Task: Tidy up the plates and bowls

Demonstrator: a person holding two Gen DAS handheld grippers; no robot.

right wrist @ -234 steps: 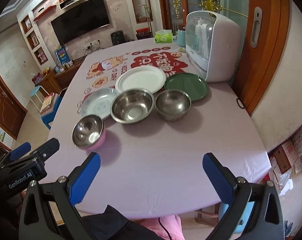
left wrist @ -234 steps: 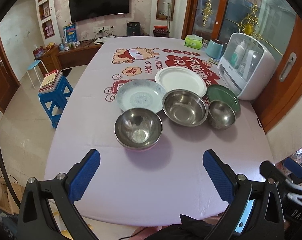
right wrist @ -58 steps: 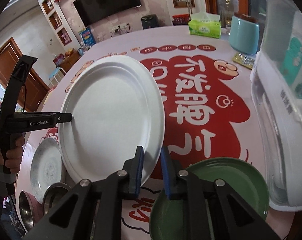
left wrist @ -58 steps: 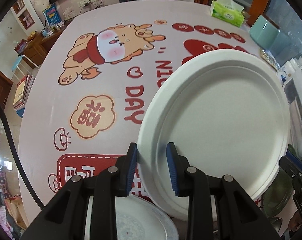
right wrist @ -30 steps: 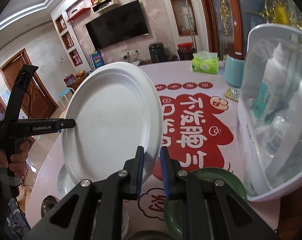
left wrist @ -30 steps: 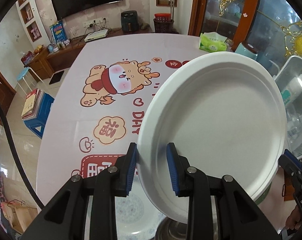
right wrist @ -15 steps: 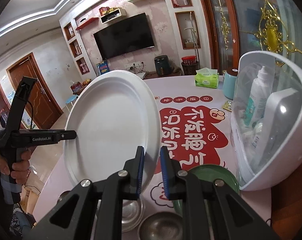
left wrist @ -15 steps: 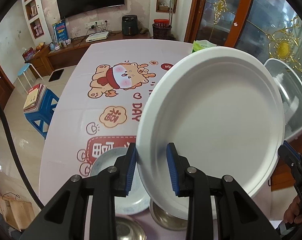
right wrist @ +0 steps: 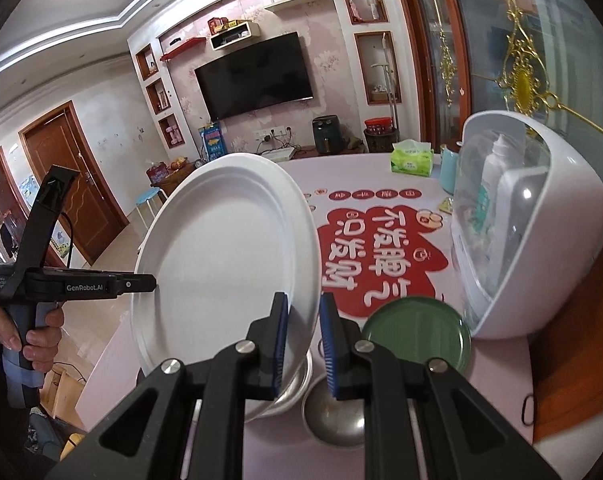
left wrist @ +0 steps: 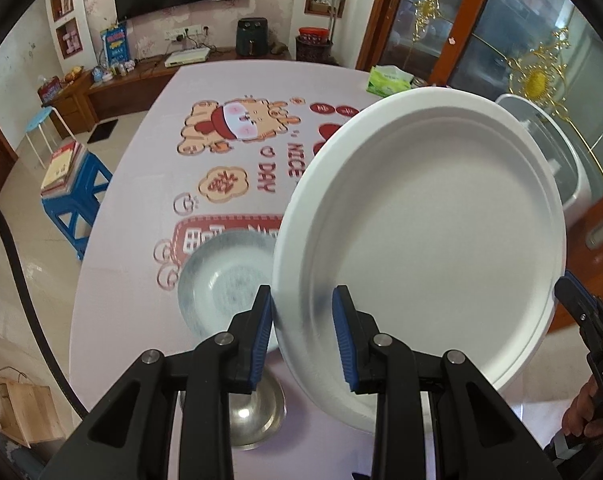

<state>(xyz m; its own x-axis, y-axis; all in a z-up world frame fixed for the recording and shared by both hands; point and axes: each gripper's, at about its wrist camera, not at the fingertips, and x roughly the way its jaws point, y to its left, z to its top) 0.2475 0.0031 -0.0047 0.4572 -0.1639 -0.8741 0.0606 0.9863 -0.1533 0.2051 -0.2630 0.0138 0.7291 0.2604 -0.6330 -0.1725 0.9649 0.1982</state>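
Both grippers hold one large white plate [left wrist: 425, 236] in the air above the table, tilted. My left gripper [left wrist: 301, 328] is shut on its left rim. My right gripper [right wrist: 304, 344] is shut on its right rim; the plate [right wrist: 225, 256] shows there too. Below lie a pale blue patterned plate [left wrist: 225, 280], a steel bowl [left wrist: 253, 412], a green plate [right wrist: 417, 332], a small steel bowl [right wrist: 335, 420] and a larger steel bowl [right wrist: 289, 392], partly hidden by the white plate.
The table has a pink cloth [left wrist: 141, 208] with red cartoon prints. A white domed appliance [right wrist: 533, 232] stands at the right edge. A green tissue pack [right wrist: 411, 160] and a teal canister [right wrist: 447, 168] are at the far end. A blue stool [left wrist: 73, 196] stands left of the table.
The white plate has been lifted higher off the table and carried back over the bowls. Both grippers stay shut on its rim.
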